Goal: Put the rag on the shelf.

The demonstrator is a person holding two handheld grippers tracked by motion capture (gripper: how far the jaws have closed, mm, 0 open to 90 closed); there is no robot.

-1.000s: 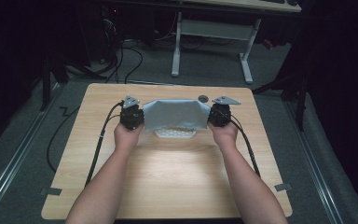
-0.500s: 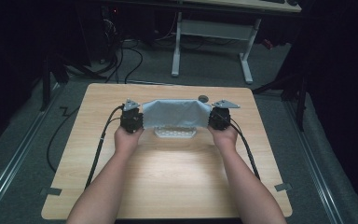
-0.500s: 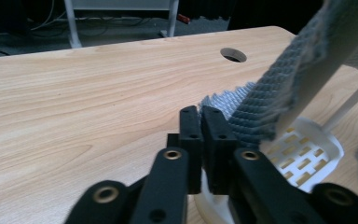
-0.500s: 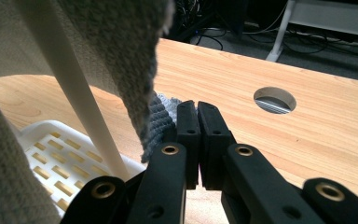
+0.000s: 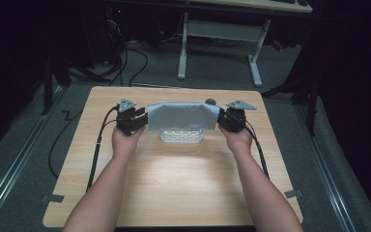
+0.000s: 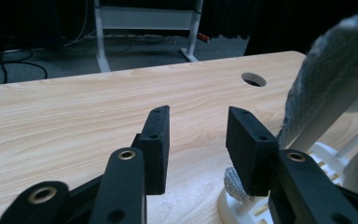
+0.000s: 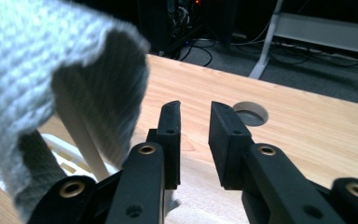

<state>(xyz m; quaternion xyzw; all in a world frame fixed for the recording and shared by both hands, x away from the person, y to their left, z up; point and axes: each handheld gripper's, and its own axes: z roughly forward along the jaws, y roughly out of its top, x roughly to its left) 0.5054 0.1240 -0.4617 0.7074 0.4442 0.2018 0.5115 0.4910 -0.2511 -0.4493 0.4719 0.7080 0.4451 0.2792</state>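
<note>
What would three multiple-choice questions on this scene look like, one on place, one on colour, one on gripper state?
1. Where is the cloth?
A. draped over the white rack
B. flat on the floor
C. folded at the table's near edge

2. What colour is the cloth?
A. red
B. pale grey-blue
C. black

3. How does the left gripper stand?
A. shut on the cloth
B. open, holding nothing
C. shut on the rack

Answers:
1 A, the high view shows it hanging over the rack.
2 B, it looks grey-blue in the high view.
3 B, the left gripper view shows bare table between its jaws.
</note>
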